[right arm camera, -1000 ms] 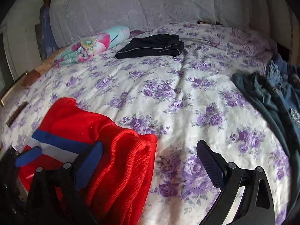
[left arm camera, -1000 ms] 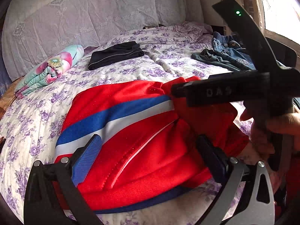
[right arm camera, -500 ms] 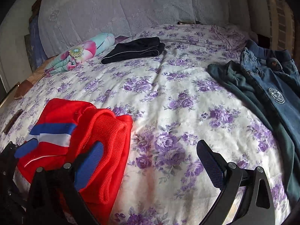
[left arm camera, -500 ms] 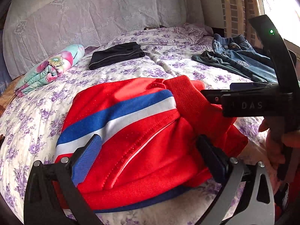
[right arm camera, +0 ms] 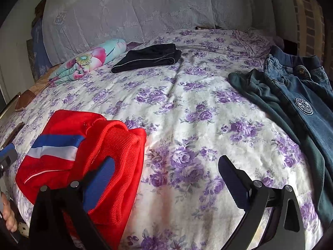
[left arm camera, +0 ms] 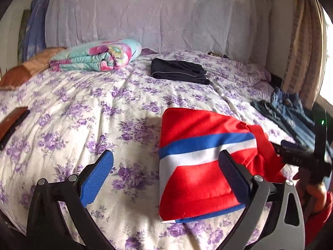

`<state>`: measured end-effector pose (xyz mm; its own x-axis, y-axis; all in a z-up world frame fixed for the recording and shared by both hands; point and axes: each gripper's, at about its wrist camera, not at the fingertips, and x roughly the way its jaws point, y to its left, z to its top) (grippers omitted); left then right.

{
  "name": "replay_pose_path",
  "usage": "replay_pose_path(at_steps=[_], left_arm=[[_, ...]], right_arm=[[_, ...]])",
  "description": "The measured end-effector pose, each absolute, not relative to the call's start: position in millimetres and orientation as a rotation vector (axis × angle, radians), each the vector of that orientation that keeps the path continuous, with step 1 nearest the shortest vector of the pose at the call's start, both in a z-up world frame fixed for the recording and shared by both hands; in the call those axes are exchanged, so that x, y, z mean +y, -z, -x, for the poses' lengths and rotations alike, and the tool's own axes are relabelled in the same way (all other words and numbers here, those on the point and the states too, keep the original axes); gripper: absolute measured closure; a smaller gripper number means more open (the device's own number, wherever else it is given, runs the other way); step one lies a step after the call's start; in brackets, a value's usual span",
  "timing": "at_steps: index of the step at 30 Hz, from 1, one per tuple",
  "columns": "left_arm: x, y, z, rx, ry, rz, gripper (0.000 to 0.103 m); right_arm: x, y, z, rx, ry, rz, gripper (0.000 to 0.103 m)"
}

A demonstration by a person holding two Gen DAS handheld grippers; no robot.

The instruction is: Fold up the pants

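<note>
Folded red pants (left arm camera: 199, 166) lie near the bed's (left arm camera: 83, 108) front edge, stripe up, ribbed band tucked on top, so we judge the fold done. Our left tongs (left arm camera: 164, 175) hang released beside them, holding nothing; our right tongs (right arm camera: 164, 179) are also spread and empty over bare sheet, facing the jeans (right arm camera: 301, 95), likely next. A second ago both sat over the pants; since then we have swung left and right, away.
</note>
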<state>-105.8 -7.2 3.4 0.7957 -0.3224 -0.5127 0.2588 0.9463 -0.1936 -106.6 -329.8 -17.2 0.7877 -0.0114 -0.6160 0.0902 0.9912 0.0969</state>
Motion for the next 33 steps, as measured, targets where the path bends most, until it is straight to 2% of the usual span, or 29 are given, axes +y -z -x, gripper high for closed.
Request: replay_pose_path(at_steps=[2, 4, 6, 8, 13, 16, 19, 21, 23, 24, 29, 33], left_arm=[[-8, 6, 99, 0.618, 0.329, 0.14, 0.005], [-29, 35, 89, 0.713, 0.335, 0.036, 0.004], [-26, 45, 97, 0.659, 0.333, 0.082, 0.004], [-21, 47, 95, 0.686, 0.346, 0.103, 0.004], [-21, 47, 99, 0.662, 0.332, 0.096, 0.004], [-20, 48, 100, 0.651, 0.33, 0.102, 0.004], [-19, 48, 101, 0.644, 0.329, 0.102, 0.004], [-19, 48, 102, 0.639, 0.33, 0.104, 0.004], [-18, 49, 102, 0.634, 0.334, 0.103, 0.004], [-18, 49, 102, 0.635, 0.334, 0.101, 0.004], [-17, 49, 103, 0.628, 0.348, 0.108, 0.004], [-16, 49, 104, 0.625, 0.354, 0.109, 0.004]], right_arm=[[-330, 17, 106, 0.662, 0.054, -0.124, 0.003], [-330, 17, 107, 0.661, 0.056, -0.125, 0.003], [-331, 17, 107, 0.66, 0.054, -0.13, 0.004], [-330, 15, 108, 0.648, 0.071, -0.125, 0.004], [-288, -38, 124, 0.441, -0.034, -0.096, 0.003], [-237, -60, 101, 0.486, -0.217, -0.026, 0.004], [-189, -56, 64, 0.587, -0.302, 0.052, 0.004], [-161, -34, 35, 0.698, -0.299, 0.143, 0.004], [-147, 7, 5, 0.854, -0.304, 0.218, 0.011], [-151, 21, -4, 0.895, -0.344, 0.176, 0.01], [-161, 7, 10, 0.848, -0.362, 0.111, 0.011], [-184, -34, 59, 0.691, -0.388, 0.089, 0.008]])
